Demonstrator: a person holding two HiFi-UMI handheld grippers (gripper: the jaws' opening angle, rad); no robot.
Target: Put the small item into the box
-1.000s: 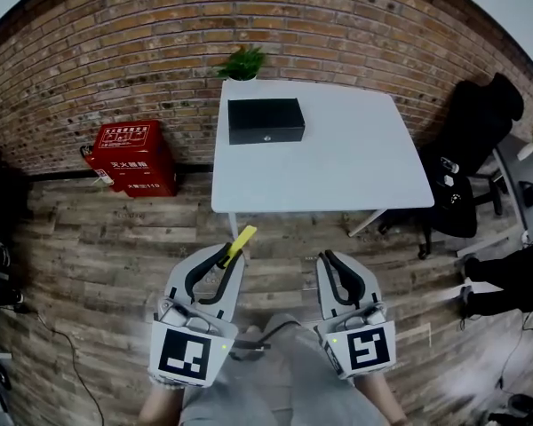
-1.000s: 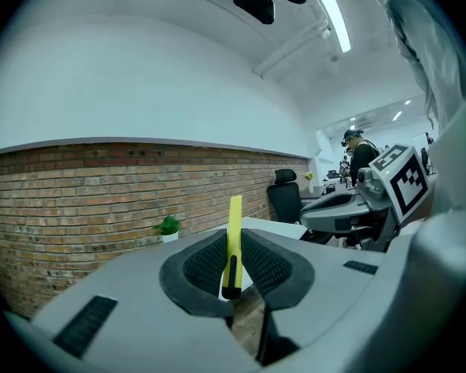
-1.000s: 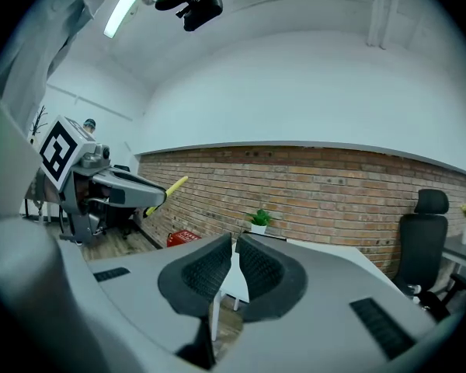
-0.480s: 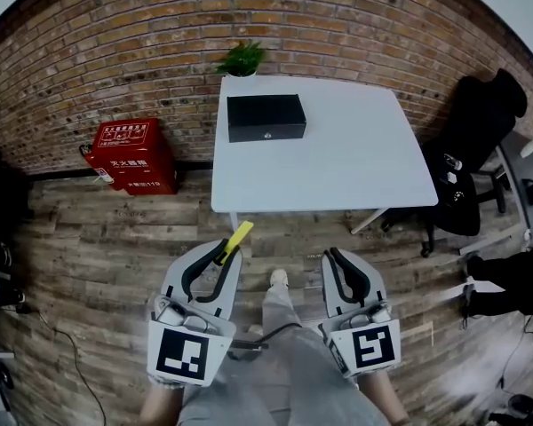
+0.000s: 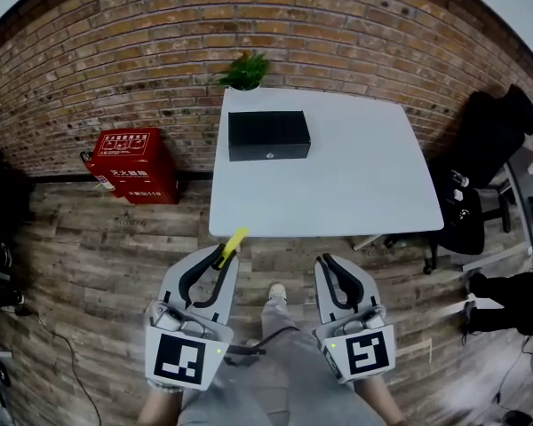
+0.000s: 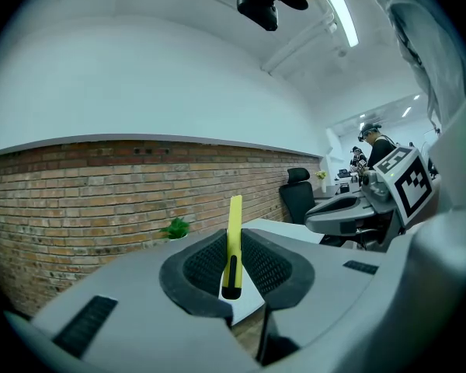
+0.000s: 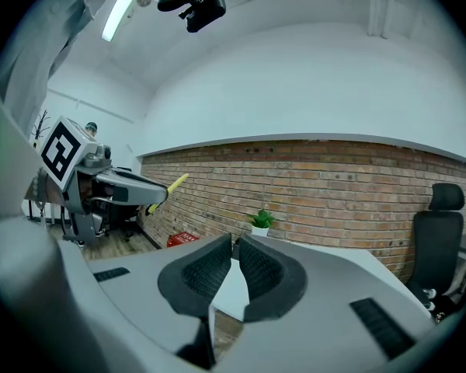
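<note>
Tabletop (image 5: 355,180) bears one box (image 5: 268,136); left gripper (image 5: 225,258) grips one item (image 5: 234,240), perhaps plastic.

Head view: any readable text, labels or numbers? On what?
Nothing can be quoted.
Red box: white Chinese characters on lid and front, too small to read.
Left gripper and right gripper: square markers on the cubes, no letters.
Black box and yellow item: no print visible.
</note>
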